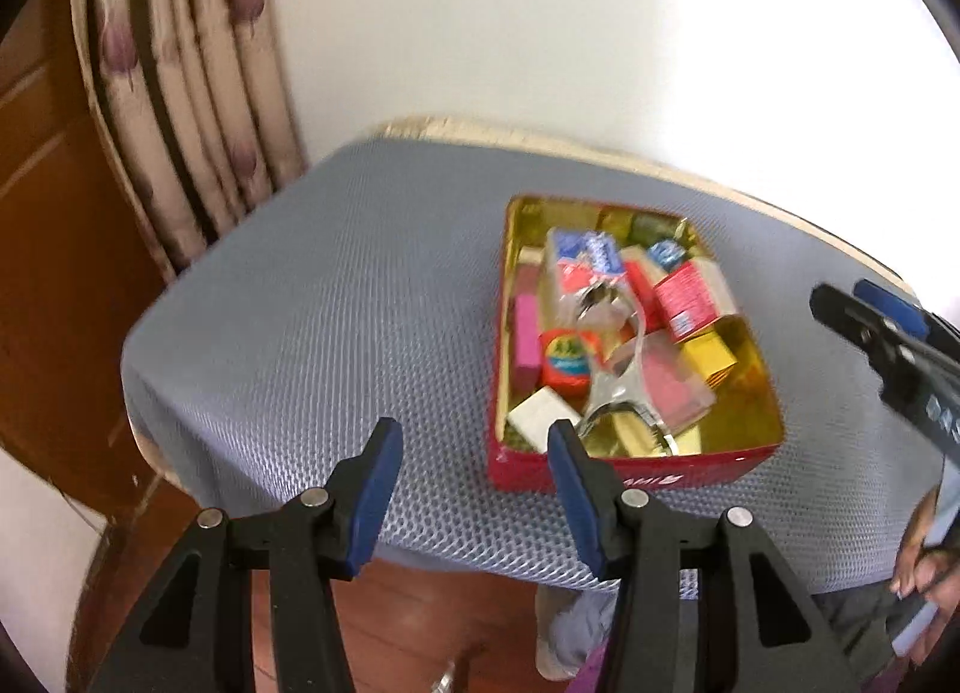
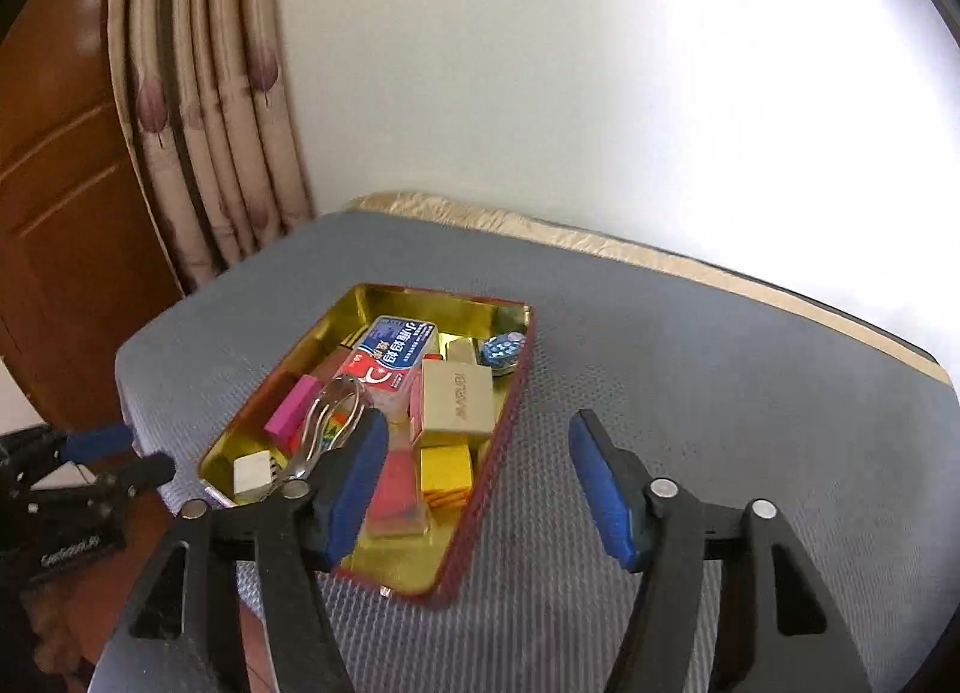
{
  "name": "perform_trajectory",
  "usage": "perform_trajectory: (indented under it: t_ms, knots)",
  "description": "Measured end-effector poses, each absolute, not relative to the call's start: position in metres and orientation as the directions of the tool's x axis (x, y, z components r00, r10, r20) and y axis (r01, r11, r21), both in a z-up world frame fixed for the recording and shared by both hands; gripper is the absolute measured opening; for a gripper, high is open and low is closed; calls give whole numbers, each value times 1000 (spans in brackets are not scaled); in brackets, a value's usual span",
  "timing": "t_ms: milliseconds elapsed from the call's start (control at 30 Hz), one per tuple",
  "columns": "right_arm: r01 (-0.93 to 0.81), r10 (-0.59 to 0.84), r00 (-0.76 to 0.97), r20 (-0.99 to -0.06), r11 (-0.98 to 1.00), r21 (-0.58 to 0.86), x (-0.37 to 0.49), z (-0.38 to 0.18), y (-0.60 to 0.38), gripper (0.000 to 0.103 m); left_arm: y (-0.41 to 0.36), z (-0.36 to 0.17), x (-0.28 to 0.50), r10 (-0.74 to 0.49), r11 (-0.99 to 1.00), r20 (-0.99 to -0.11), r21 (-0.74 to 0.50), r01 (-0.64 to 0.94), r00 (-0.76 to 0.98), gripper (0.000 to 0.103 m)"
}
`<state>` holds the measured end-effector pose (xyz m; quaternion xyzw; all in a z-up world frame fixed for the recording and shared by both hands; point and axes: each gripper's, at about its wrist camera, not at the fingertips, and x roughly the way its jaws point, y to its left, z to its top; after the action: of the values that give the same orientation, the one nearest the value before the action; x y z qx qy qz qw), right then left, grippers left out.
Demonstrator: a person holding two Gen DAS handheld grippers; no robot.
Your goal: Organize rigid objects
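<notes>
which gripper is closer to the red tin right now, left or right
Right. The right gripper hangs open above the red tin's near corner, one finger over its contents. The left gripper is also open, set back at the tin's near end over the grey mat.

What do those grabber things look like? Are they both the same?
Yes, they match. The left gripper and the right gripper are each black plastic, with two triangular arms with cut-out holes, round silver pins at the joints, and blue pads lining the fingers. White lettering marks the left one's side; it is too blurred to read.

Red tin (image 2: pixel 480 489), gold inside; grey-blue mesh cushion (image 1: pixel 312 333); beige curtain (image 2: pixel 198 93), purple leaf print.
</notes>
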<state>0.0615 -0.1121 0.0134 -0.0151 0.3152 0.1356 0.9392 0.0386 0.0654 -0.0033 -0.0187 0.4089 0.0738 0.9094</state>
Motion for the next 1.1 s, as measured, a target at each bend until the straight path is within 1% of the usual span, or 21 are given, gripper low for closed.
perform_trajectory:
  t_ms: [67, 233, 267, 300, 367, 433, 467, 600, 733, 800, 867, 1000, 1067, 1100]
  knots:
    - [-252, 235, 797, -556, 967, 47, 44, 21, -113, 85, 58, 2, 35, 111, 991, -729, 30, -130, 676, 52]
    - [-210, 194, 891, -411, 978, 5, -1, 48, -107, 99, 43, 28, 14, 98, 994, -644, 33, -100, 759, 52]
    - [-194, 179, 909, -376, 981, -1, -10, 54, -105, 101, 40, 33, 10, 100, 995, -623, 37, -98, 776, 53]
    - [-180, 167, 923, -346, 984, -5, -18, 59, -103, 102, 38, 39, 4, 99, 995, -600, 41, -93, 794, 55]
    - [-141, 128, 955, -266, 990, -29, -36, 70, -97, 102, 33, 49, -5, 111, 994, -558, 56, -96, 823, 61]
    - [-92, 78, 971, -225, 994, -54, -46, 77, -90, 102, 29, 58, -14, 123, 992, -532, 73, -99, 838, 67]
    - [-75, 62, 975, -215, 996, -55, -50, 80, -88, 102, 28, 61, -16, 121, 993, -527, 76, -95, 842, 68]
    - [-45, 40, 974, -224, 999, -17, -62, 83, -93, 102, 28, 73, -25, 90, 996, -504, 59, -69, 859, 68]
    - [-42, 50, 960, -274, 999, 34, -69, 84, -99, 102, 31, 80, -31, 33, 999, -507, 25, -23, 862, 68]
    - [-43, 52, 958, -281, 998, 38, -76, 85, -99, 102, 32, 84, -38, 35, 999, -501, 25, -26, 865, 68]
    - [-40, 46, 961, -274, 999, 28, -82, 87, -96, 102, 34, 87, -44, 42, 999, -498, 24, -35, 866, 68]
    - [-36, 37, 970, -241, 999, 9, -95, 96, -90, 102, 43, 94, -55, -30, 999, -477, -40, 12, 878, 70]
    - [-39, 39, 974, -225, 999, 5, -102, 100, -87, 102, 45, 100, -60, -17, 999, -461, -33, 2, 887, 76]
    - [-42, 42, 974, -221, 999, 3, -104, 102, -86, 102, 45, 102, -61, 2, 1000, -452, -16, -11, 892, 77]
